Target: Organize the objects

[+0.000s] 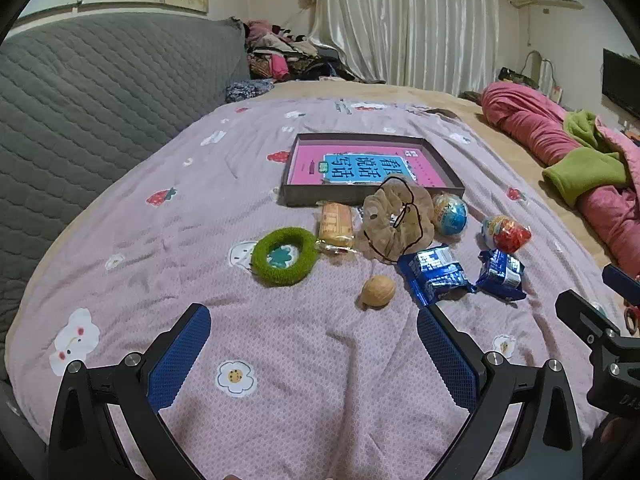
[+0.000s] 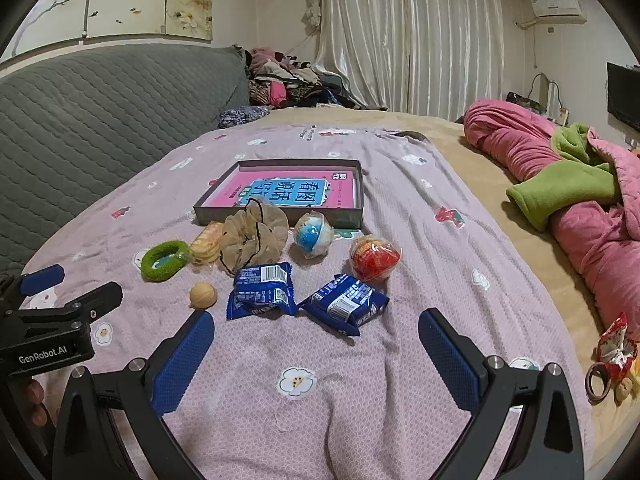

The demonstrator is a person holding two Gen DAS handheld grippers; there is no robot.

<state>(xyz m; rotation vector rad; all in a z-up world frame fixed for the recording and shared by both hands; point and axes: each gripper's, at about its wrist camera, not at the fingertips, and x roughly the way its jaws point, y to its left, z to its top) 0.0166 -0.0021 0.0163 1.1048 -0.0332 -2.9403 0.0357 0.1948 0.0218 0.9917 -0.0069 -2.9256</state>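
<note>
1. Nearest me, my left claw (image 1: 314,354) and right claw (image 2: 316,356) hang spread wide and empty above the lilac bedspread (image 2: 400,400).
2. The left rig's body reads "GenRobot.AI".
3. Beyond lie a walnut (image 2: 203,295) and two blue snack packets (image 2: 262,290).
4. Farthest, the shallow box (image 2: 280,216) holds a pink book (image 2: 288,190) with Chinese characters.

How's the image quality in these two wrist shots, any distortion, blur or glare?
Left wrist view: strong fisheye bending of the bed, dark corners, walnut sharp. Right wrist view: same curvature, soft even indoor light, mild sheen on the blue snack packets, no motion blur.
</note>
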